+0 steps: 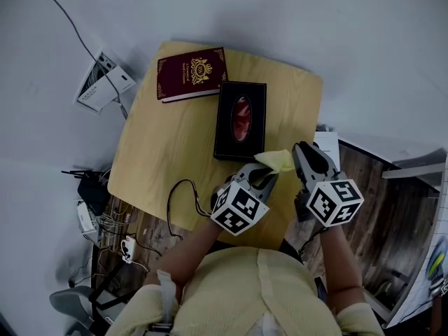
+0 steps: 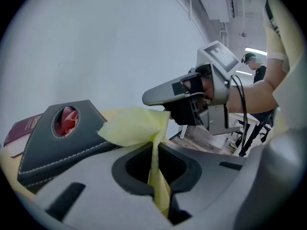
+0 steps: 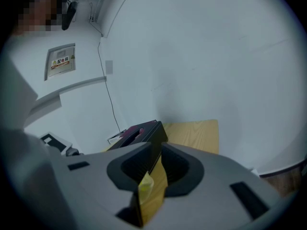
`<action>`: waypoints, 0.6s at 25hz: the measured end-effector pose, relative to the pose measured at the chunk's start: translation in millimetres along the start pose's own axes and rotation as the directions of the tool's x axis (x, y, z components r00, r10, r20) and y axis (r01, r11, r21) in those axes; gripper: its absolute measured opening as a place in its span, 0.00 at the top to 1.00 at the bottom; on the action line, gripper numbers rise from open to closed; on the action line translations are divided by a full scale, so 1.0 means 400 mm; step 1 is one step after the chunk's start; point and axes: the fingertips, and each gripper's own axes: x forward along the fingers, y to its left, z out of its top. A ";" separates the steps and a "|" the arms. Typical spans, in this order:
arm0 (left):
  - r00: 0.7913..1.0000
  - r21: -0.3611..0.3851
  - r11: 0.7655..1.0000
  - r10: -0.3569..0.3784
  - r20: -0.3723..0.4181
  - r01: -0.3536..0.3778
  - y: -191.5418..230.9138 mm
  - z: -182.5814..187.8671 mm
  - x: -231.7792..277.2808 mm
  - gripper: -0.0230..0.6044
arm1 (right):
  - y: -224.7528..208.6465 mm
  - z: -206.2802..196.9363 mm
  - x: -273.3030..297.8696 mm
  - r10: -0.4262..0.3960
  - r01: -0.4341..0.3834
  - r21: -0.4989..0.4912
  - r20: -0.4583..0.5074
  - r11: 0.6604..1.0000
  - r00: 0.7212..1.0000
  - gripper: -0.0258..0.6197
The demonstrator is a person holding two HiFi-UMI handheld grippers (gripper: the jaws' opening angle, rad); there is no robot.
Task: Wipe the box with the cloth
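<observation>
We note black box (image 1: 240,120), flat, oval top opening showing red, yellow cloth (image 1: 275,161), crumpled, held up just beside its near end.

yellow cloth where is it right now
In the head view the yellow cloth sits low and right of centre, just off the near end of the black box, pinched between the left gripper and the right gripper.

Wooden table (image 1: 150,163), pale floor (image 1: 364,33), dark planks (image 1: 381,187) right.
</observation>
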 end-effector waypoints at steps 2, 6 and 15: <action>1.000 0.000 1.000 -0.002 0.024 0.002 -0.011 0.023 -0.015 0.91 | 0.006 0.005 0.009 0.023 -0.023 -0.026 -0.008 0.999 1.000 0.85; 0.997 -0.029 0.999 0.026 0.067 -0.024 -0.009 0.051 -0.062 0.91 | 0.026 0.028 0.038 0.083 -0.085 -0.076 -0.021 0.993 0.996 0.85; 0.979 -0.086 0.983 0.169 0.110 -0.160 0.067 0.055 -0.185 0.91 | 0.079 0.075 0.151 0.204 -0.225 -0.223 -0.113 0.948 0.972 0.84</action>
